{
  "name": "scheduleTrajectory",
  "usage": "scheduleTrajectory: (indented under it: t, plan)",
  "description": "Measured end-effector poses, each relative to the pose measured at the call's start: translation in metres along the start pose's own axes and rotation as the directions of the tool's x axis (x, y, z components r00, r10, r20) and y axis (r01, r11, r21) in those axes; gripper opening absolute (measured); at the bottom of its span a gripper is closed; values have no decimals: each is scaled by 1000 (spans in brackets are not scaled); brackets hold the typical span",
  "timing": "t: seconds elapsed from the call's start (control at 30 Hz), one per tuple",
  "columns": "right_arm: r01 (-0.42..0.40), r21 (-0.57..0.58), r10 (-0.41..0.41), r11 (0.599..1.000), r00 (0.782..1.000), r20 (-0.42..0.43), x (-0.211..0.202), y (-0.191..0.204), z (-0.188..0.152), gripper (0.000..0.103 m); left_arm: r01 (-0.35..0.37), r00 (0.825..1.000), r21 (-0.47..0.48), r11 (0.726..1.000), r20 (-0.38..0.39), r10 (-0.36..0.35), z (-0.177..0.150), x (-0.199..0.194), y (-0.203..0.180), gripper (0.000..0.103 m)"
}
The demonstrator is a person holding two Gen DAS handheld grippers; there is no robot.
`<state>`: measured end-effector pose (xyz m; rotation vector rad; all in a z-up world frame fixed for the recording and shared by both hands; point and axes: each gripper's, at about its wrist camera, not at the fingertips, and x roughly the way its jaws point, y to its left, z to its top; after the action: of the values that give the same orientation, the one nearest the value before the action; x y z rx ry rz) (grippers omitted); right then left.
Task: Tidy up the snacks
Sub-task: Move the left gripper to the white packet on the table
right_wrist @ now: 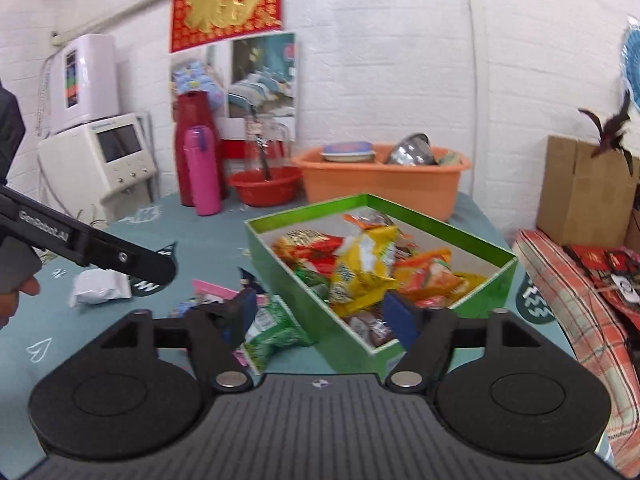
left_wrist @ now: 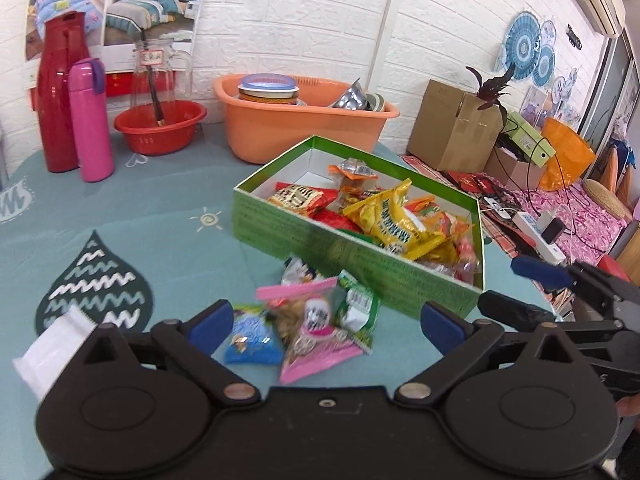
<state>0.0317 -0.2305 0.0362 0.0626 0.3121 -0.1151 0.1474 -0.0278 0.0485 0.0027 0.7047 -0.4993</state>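
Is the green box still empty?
No, the green box already holds a heap of snack packets, while a few more packets lie on the table in front of it.

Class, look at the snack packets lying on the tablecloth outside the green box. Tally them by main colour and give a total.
Blue packet: 1
Pink packet: 1
Green packet: 1
White packet, partly hidden behind the others: 1
Total: 4 packets outside the green box
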Motion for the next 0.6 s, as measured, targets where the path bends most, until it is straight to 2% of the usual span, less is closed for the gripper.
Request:
scheduleTrajectory:
  t: [0.17, 0.3, 0.5, 0.6]
  plan:
    - [-87, -68, 84, 994, 996, -44, -1, 26, -4, 103, -110, 994, -11, 994, -7, 110, -27, -26, 36, 103]
    - [-164, -81, 157, 983, 984, -82, 12, 49, -4, 103, -209, 978, -101, 973, -16, 208, -37, -40, 84, 103]
    - [-229, -115, 213, 967, 968, -132, 31, 84, -6, 103, -292, 955, -200, 935, -17, 295, -28, -40, 157, 103]
    - [-244, -120, 225, 962, 962, -153, 36, 93, -9, 103, -288, 957, -238, 928, -47, 285, -19, -24, 189, 103]
